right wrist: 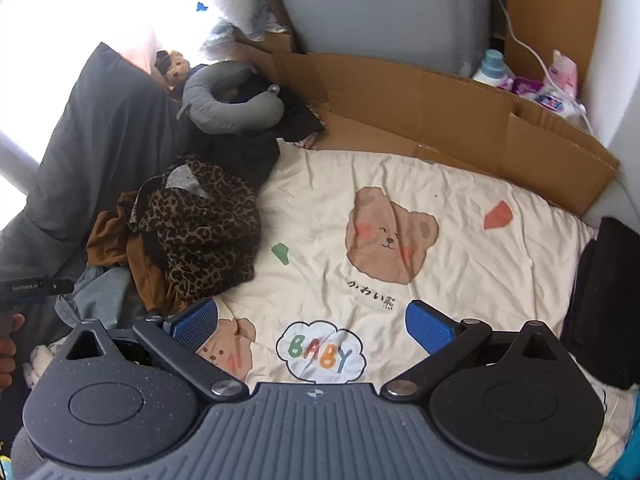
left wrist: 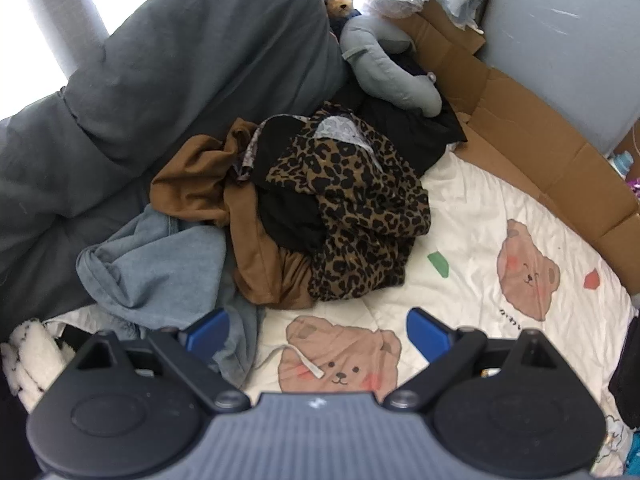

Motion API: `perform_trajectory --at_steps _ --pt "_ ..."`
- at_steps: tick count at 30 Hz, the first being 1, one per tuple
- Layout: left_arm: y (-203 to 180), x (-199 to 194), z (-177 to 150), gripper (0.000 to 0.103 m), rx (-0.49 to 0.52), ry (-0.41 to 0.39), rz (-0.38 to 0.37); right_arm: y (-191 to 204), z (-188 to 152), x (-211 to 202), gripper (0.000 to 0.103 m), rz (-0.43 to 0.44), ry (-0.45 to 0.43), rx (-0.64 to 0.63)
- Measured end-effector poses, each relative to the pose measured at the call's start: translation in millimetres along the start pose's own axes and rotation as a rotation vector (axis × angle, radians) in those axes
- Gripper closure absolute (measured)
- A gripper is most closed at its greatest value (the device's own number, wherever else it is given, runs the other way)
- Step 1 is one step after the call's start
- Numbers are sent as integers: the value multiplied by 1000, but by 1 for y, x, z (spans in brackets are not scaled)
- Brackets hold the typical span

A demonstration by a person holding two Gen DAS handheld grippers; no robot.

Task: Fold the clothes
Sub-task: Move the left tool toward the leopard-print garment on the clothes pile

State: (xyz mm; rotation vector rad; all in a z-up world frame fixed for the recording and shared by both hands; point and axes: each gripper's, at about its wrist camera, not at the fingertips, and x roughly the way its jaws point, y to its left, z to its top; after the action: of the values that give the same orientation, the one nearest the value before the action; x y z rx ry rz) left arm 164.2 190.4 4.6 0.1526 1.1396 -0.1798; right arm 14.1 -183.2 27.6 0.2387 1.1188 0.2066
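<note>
Both the left tool (left wrist: 314, 330) and right tool (right wrist: 312, 320) gape apart, empty, above the cream bear-print quilt (right wrist: 460, 300). The crumpled leopard-print garment (left wrist: 360, 208) tops a soft heap beside flattened brown cardboard (left wrist: 520, 128).

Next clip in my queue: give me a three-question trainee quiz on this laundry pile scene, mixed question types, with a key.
1. True or false: the left tongs are shut on the leopard-print garment.
2. Multiple choice: which garment lies nearest the left tongs? A) blue denim garment B) brown garment C) neck pillow
3. Fill in: the word printed in the cloud on the bedsheet in front of the right tongs is ____.

Key: 1 false, both tongs are open and empty; 2 A; 3 BABY.
</note>
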Motion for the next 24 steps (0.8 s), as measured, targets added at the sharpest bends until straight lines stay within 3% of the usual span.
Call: perform_trajectory --at_steps 4,17,24 --pt "9 6 4 6 -47 -1 -31 2 5 9 0 8 1 0" --pt "17 27 20 6 -49 -4 27 12 19 43 0 29 28 -19" --pt "24 49 23 6 -49 29 22 19 25 63 0 60 39 -59"
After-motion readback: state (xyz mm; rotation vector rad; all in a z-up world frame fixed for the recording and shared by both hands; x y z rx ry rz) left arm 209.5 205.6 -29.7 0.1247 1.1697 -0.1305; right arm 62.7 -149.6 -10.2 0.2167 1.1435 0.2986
